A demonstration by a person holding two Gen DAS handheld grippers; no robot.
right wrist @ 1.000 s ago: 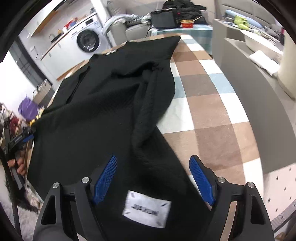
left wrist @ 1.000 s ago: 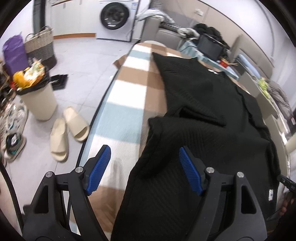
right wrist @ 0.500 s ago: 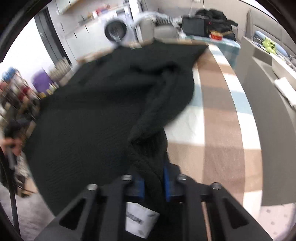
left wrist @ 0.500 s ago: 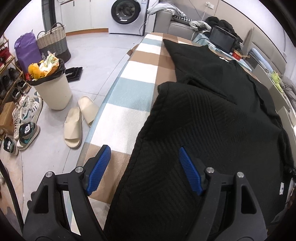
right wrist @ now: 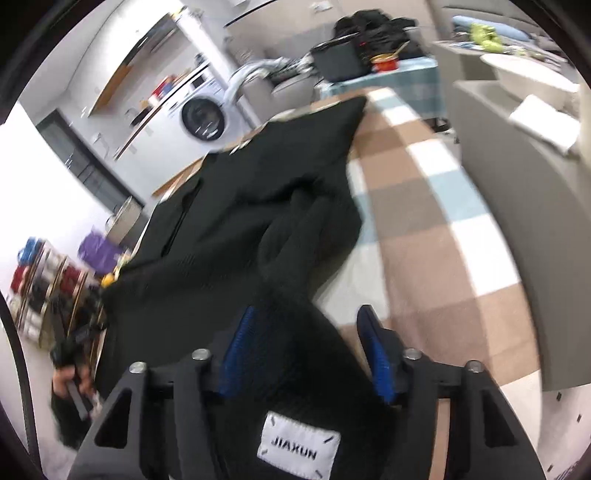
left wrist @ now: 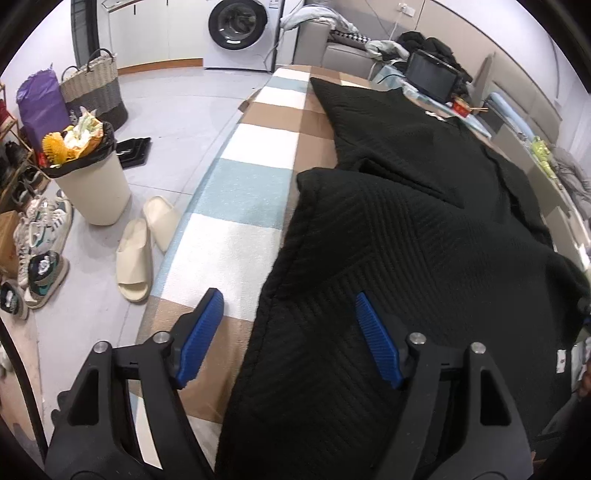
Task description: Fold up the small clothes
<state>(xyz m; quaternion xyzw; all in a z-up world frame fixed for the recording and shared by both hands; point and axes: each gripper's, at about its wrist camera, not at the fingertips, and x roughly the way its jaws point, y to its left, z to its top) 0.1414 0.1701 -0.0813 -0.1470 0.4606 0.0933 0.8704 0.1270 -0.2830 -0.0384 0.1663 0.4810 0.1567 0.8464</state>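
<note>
A black knit garment [left wrist: 406, 229] lies spread on the checked tablecloth [left wrist: 240, 192], with one part folded over the rest. My left gripper [left wrist: 288, 297] hovers over its near left edge. The jaws are wide and closing, the hem lies between them, and the pads are clear of it. In the right wrist view the garment [right wrist: 240, 221] bunches up towards my right gripper [right wrist: 307, 312]. Those jaws are opening with a ridge of cloth still between them. A white label [right wrist: 298, 449] shows just below the fingers.
On the floor left of the table stand a full bin [left wrist: 92, 188], cream slippers [left wrist: 136, 254], shoes [left wrist: 40, 236] and a woven basket [left wrist: 92, 88]. A washing machine [left wrist: 238, 33] is at the back. A grey counter [right wrist: 517, 184] runs along the table's right side.
My right gripper was shut on the bunched cloth half a second ago and now has its jaws apart; its view has swung. The left jaws have narrowed slightly.
</note>
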